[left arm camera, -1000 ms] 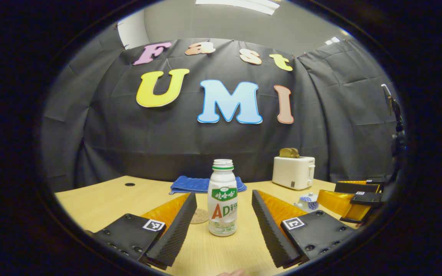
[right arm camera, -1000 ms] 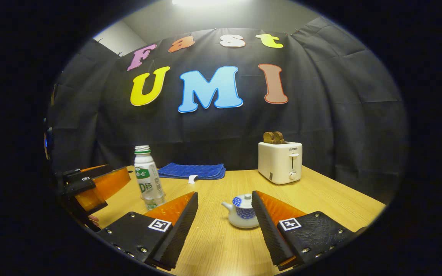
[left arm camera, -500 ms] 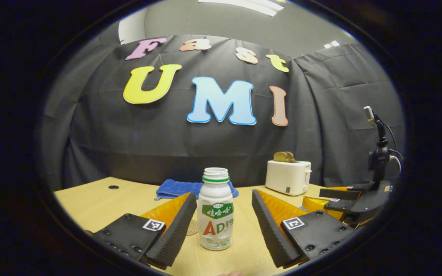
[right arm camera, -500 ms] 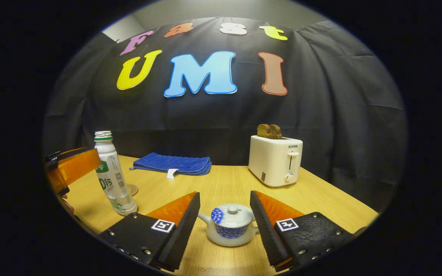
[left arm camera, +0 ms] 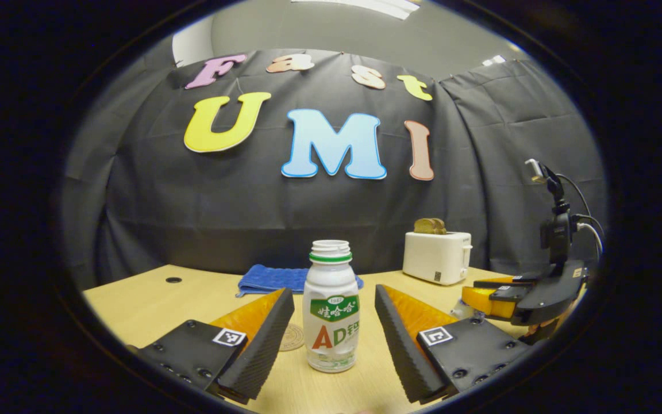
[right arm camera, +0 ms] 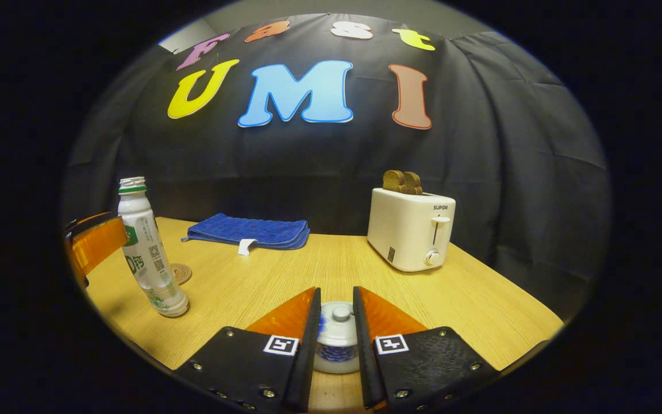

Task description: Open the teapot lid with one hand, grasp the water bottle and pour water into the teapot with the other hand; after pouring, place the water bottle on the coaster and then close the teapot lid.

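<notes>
The white water bottle (left arm camera: 332, 310) stands uncapped on the table between the fingers of my left gripper (left arm camera: 334, 293), which is open with a gap on each side. In the right gripper view the bottle (right arm camera: 147, 253) stands at the left beside the left gripper (right arm camera: 92, 247). The small white-and-blue teapot (right arm camera: 337, 345) sits with its lid on. My right gripper (right arm camera: 335, 290) hangs just over it, fingers drawn close on either side of the lid knob (right arm camera: 341, 313) with a small gap showing. A round coaster (left arm camera: 292, 338) lies just behind and left of the bottle.
A white toaster (right arm camera: 411, 236) with bread in it stands at the back right of the wooden table (right arm camera: 480, 310). A folded blue cloth (right arm camera: 247, 230) lies at the back. The right gripper (left arm camera: 503, 296) shows at the right of the left gripper view.
My right gripper has come down over the teapot and its fingers have narrowed around the lid knob. The left gripper has edged closer to the bottle and stays open.
</notes>
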Demonstrator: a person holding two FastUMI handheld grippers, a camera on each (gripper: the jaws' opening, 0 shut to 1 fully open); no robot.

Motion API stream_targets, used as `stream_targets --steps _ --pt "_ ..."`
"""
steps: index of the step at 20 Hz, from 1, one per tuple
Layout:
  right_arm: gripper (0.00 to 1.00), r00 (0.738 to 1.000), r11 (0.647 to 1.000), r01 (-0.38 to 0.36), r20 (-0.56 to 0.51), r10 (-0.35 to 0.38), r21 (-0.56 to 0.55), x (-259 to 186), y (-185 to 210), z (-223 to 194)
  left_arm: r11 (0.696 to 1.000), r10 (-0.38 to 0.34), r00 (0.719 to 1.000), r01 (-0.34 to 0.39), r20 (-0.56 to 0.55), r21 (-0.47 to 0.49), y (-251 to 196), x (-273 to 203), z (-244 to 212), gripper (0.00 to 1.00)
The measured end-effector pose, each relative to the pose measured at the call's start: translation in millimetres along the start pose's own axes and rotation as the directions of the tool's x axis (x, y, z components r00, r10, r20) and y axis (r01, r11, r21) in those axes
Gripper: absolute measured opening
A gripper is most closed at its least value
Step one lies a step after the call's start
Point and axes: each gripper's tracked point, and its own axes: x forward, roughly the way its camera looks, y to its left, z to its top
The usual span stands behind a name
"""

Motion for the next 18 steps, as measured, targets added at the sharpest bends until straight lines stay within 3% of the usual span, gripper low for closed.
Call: stream_targets --steps 1,2,18 --pt "0.2 1.0 1.0 0.005 0.002 -0.005 0.018 -17.8 -2.2 3.7 1.0 -0.003 1.0 0.003 0.0 0.005 -2.2 -0.4 -1.3 0.96" --pt "0.06 1.0 1.0 -0.001 0.008 0.001 0.015 -5.5 -1.4 -2.4 1.0 -0.006 1.0 0.006 -0.001 0.01 -3.4 -0.6 -1.1 0.96" --pt "0.06 0.977 0.991 -0.084 0.188 0.102 -0.106 -35.4 28.1 34.6 0.999 0.036 0.998 -0.036 -0.061 0.003 6.3 23.3 -31.5 0.96"
